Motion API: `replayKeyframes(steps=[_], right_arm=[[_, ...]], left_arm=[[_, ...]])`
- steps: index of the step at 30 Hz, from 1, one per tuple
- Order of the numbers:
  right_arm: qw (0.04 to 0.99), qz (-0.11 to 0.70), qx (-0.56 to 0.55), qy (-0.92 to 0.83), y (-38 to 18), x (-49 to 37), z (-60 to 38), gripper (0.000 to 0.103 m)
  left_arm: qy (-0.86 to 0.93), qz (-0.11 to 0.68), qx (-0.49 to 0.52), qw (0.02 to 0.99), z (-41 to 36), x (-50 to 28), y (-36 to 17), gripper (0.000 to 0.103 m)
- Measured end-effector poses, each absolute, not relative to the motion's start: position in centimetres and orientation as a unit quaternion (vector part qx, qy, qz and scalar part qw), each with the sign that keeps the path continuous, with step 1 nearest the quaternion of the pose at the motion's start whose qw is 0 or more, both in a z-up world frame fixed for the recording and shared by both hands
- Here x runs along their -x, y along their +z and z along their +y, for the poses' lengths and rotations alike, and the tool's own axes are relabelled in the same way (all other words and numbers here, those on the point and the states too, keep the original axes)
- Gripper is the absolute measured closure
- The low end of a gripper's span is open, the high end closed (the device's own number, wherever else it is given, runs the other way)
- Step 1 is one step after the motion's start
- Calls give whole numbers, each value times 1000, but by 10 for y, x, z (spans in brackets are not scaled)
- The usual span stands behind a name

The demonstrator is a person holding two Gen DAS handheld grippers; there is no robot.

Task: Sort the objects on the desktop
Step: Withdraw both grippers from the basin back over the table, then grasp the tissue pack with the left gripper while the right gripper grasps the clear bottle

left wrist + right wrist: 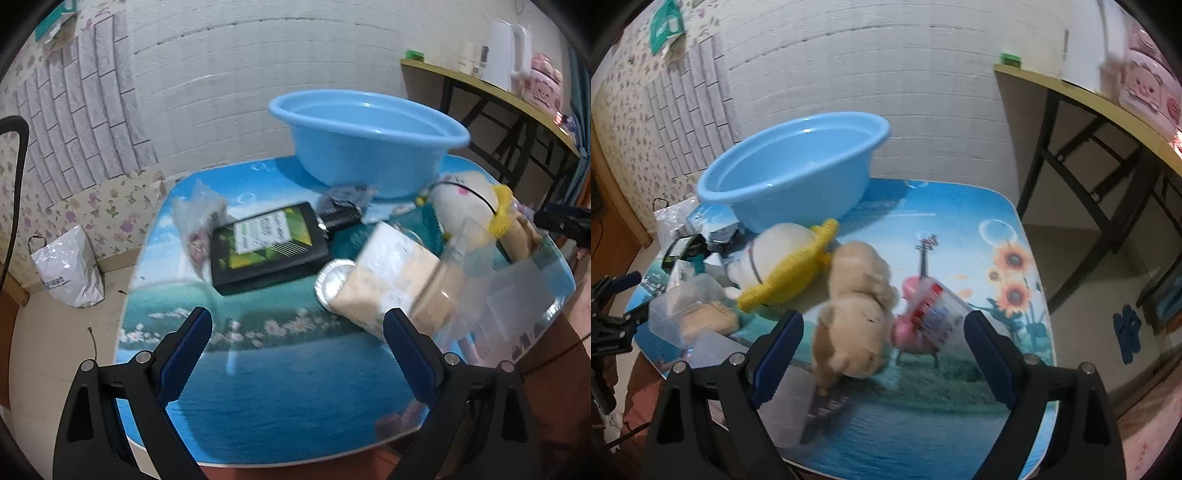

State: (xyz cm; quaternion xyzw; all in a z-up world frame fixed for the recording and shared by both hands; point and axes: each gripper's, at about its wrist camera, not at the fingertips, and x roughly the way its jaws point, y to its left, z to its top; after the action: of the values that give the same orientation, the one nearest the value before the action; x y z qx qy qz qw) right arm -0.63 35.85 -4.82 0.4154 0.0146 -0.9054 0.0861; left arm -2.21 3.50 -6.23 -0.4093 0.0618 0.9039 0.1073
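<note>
Both claws hang released above the surface point(295, 387): left claw point(297, 325) over bare near edge, right claw point(882, 328) above the tan plush dog point(855, 306), blue basin point(790, 173) at the far edge.

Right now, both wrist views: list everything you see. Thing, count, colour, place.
table: 1, blue seascape print, under everything
basin: 1, light blue, far end of table, looks empty
flat bottle: 1, black with green label, lying mid-table
foil tray: 1, silver, partly under the beige packet
beige packet: 1, cream, right of the flat bottle
white plush: 1, white with yellow ring, in front of basin
tan plush: 1, tan, table centre, ahead of right gripper
cup: 1, white with red-blue print, tipped over, right of the tan plush
clear container: 1, transparent, left table edge
left gripper: open, empty, above near table
right gripper: open, empty, facing the tan plush
</note>
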Motion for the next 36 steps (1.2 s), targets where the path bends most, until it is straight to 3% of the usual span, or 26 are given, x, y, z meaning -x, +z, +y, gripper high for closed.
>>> replayKeyframes(steps=[9,19,21,23,27,29,31,36], right_arm=[[71,18,-421,-904,-53,4,375,13],[45,25,-431,-901,-66,15,389,13],[40,29,-433,-900,-69,17,391,13],[36,28,-437,-898,-73,18,396,13],[39,25,-439,-897,-77,19,401,14],[46,27,-435,-899,-77,19,401,30],[51,24,-438,-897,-78,20,402,39],[63,25,-443,-894,-81,16,400,48]], left_arm=[[902,114,394,135,59,19,-73,9],[902,111,387,154,65,33,-76,9],[903,104,384,163,65,34,-76,17],[896,91,394,183,64,35,-77,52],[893,87,399,190,63,34,-79,53],[894,81,398,189,63,31,-79,54],[896,71,398,183,60,29,-79,54],[903,57,396,160,46,25,-76,54]])
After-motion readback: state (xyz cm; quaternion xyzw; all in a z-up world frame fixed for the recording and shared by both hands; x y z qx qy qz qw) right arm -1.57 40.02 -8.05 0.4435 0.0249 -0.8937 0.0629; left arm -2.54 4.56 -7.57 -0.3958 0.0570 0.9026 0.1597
